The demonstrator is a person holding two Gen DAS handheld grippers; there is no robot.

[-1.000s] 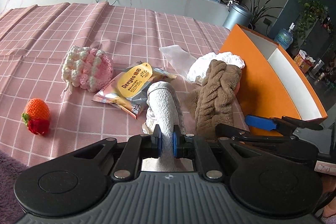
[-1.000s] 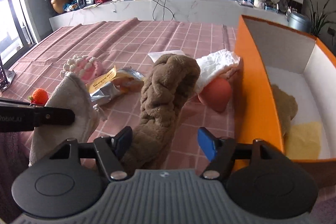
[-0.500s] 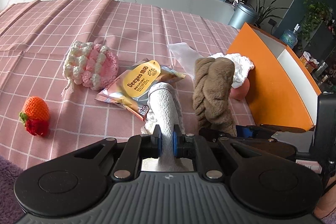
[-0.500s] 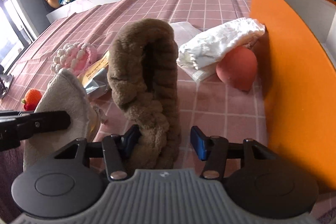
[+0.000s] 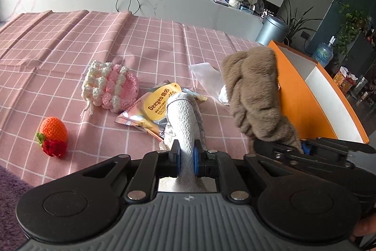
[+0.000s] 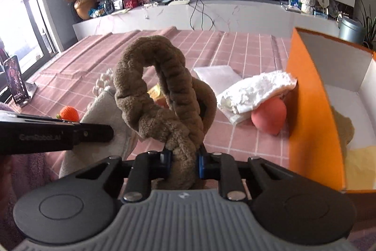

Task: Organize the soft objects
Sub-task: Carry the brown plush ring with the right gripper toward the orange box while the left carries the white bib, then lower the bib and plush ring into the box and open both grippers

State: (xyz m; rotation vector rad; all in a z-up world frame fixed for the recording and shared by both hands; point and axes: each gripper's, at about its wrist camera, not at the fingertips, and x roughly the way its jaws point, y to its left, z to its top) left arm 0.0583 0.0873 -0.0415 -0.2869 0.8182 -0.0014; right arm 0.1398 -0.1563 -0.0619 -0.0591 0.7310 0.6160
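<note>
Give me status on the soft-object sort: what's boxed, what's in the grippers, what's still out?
Done: a tan fuzzy item and a yellow cloth lie in the orange box.
In hand: the left gripper clamps a white textured towel; the right gripper is closing on a brown braided plush headband.
Left: pink-and-white crochet pouch, orange knitted strawberry, white fluffy cloth, coral sponge; the snack packet isn't soft.

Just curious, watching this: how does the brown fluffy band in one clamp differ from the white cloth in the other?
The brown plush headband is dark, thick and braided into a loop; the white cloth is pale, flat-textured and folded. The right gripper is closing on the headband, lifted clear of the tablecloth; the left gripper pinches the cloth tightly. Both are soft fabric and stand upward from the jaws.
</note>
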